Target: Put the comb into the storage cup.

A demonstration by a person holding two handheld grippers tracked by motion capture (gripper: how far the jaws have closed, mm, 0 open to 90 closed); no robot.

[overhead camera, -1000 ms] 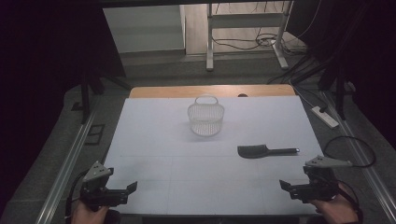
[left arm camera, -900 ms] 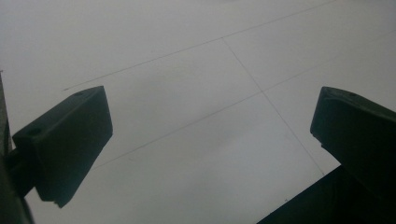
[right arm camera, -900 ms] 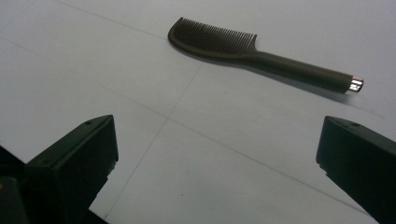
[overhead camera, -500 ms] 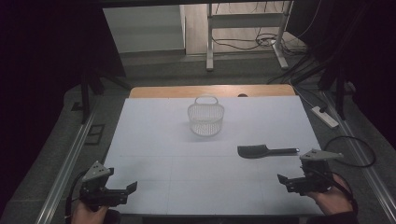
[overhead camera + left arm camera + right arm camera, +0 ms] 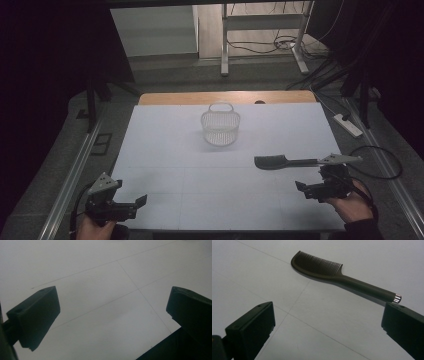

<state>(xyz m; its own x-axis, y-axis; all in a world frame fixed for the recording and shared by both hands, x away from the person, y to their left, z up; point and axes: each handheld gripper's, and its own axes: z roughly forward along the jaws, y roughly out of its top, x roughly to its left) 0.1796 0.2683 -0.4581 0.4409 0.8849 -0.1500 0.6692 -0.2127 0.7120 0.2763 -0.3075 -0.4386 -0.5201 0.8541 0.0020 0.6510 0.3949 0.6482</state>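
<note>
Left tongs [image 5: 141, 200]: agape, 7 o'clock on desk [image 5: 200, 175]
Right tongs [image 5: 299, 186]: agape, near comb [image 5: 272, 162], 4 o'clock
Basket [image 5: 220, 125]: 12 o'clock

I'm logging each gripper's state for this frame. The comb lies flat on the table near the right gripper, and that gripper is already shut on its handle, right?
Not quite. The comb does lie flat on the table near the right gripper, but that gripper is open, not shut on the handle. The right gripper view shows its jaws spread wide with the comb lying beyond them, untouched.
</note>
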